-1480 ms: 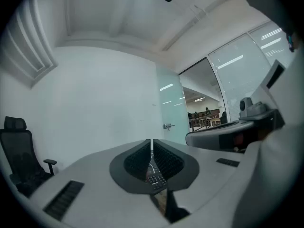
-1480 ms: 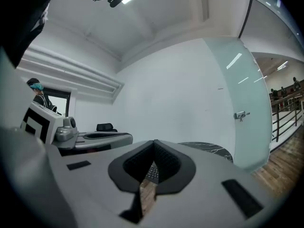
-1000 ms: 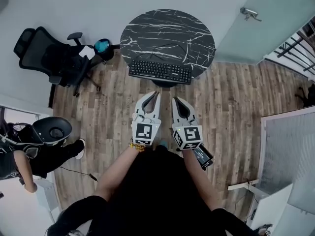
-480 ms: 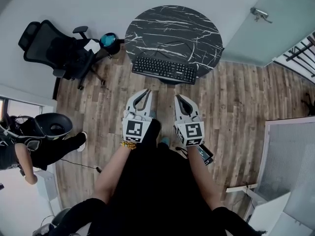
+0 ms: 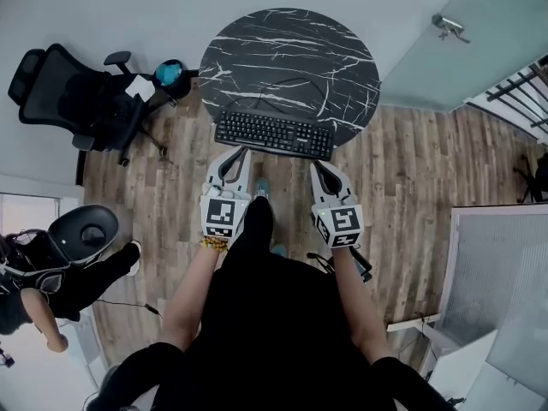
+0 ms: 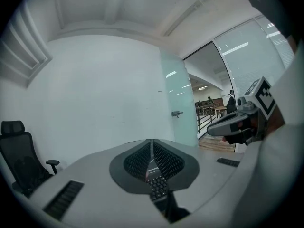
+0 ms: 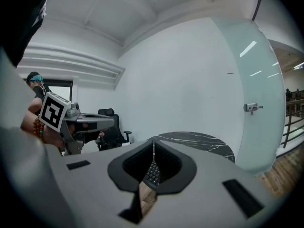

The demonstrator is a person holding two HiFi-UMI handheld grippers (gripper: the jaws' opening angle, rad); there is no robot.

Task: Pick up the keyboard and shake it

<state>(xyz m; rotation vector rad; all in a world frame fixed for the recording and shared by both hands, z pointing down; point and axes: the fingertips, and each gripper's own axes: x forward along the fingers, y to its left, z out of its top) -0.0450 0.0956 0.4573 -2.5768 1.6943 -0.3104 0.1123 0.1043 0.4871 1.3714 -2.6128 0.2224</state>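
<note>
A black keyboard (image 5: 274,133) lies along the near edge of a round black marble table (image 5: 291,54), its cable curling back over the top. My left gripper (image 5: 241,151) hangs just short of the keyboard's left half, jaws shut and empty. My right gripper (image 5: 318,166) sits a little further back, below the keyboard's right end, also shut on nothing. A sliver of the keyboard (image 6: 158,186) shows through the closed jaws in the left gripper view, and the keyboard (image 7: 152,173) peeks through likewise in the right gripper view.
A black office chair (image 5: 81,101) stands left of the table with a teal object (image 5: 169,74) beside it. A second person (image 5: 51,272) sits at lower left. A glass door with a handle (image 5: 449,26) is at upper right, white panels (image 5: 497,281) at right. Wooden floor (image 5: 411,178) surrounds the table.
Both grippers have come forward toward the keyboard, the left now nearly at its edge. The view has shifted as the person stepped closer to the table. Jaws stayed shut.
</note>
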